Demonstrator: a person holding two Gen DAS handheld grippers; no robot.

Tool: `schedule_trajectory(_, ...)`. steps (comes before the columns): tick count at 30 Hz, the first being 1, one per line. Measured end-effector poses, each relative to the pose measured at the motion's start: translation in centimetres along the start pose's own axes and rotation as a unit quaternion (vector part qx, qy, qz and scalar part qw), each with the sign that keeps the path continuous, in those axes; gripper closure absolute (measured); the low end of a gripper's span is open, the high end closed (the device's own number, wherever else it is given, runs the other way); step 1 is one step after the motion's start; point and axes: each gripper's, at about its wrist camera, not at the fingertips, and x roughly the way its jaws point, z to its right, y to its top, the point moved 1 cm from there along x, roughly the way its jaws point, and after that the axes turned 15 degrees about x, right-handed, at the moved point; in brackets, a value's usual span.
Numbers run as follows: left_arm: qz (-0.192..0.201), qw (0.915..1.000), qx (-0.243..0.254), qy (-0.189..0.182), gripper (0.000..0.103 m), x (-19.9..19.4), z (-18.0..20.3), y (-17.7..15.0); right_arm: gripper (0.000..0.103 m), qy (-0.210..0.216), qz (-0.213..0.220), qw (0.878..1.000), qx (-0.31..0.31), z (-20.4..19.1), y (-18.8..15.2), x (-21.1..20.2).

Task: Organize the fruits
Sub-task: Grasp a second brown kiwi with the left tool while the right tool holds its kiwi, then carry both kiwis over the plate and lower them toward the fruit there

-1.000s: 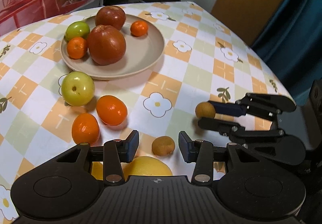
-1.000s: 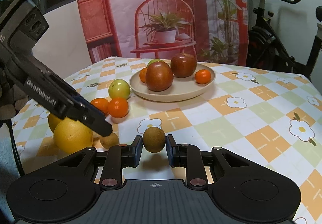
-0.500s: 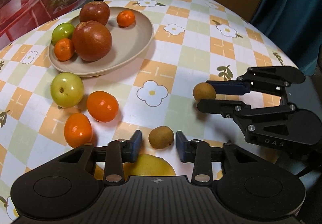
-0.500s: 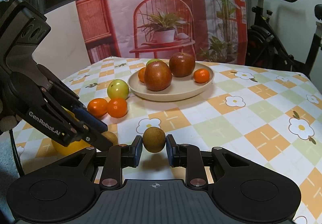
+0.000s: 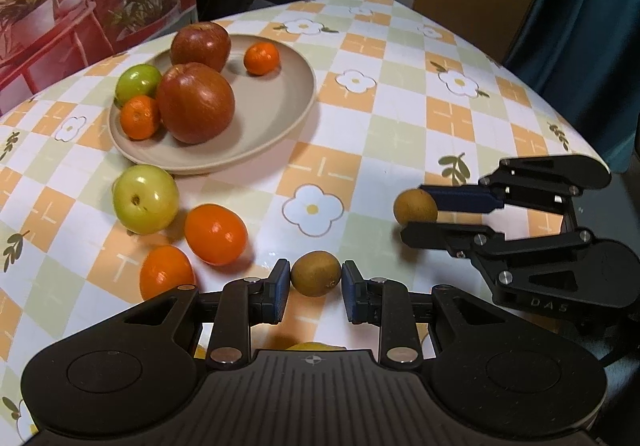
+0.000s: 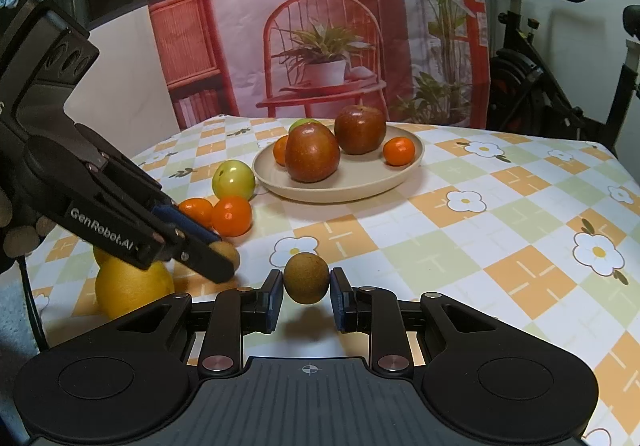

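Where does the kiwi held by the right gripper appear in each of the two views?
Left wrist view: the kiwi is at the right of the picture, between the jaws of the right gripper, which reaches in from the right edge.
Right wrist view: the same kiwi is at the lower centre, pinched just above the tablecloth.
Shared landmark: the beige plate with two red apples.
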Motion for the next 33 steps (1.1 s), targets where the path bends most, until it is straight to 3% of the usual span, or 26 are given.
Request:
schedule_trajectory(12, 0.055, 0.9972, -0.027, 0.041, 0.074, -2.7, -2.0, 1.4, 0.08, 0.007, 0.007, 1.0, 0.027, 0.5, 1.5, 0.0)
schedule_trajectory(20, 0.099, 0.988, -0.06, 0.102, 0.074, -4.5, -5.3, 2.9, 0.08, 0.008, 0.043, 0.999, 0.017, 1.0, 6.2, 0.8)
schedule_trajectory(27, 0.101, 0.9826, -0.061, 0.144, 0.074, -3.1, -7.4, 4.2, 0.08, -0.011, 0.079, 0.997, -0.008, 1.3, 12.3, 4.4)
schedule_trajectory(33, 0.073, 0.985, -0.067, 0.141, 0.074, -1.0, -8.7, 3.9, 0.08, -0.034, 0.041, 0.998, -0.025, 1.6, 13.8, 9.5)
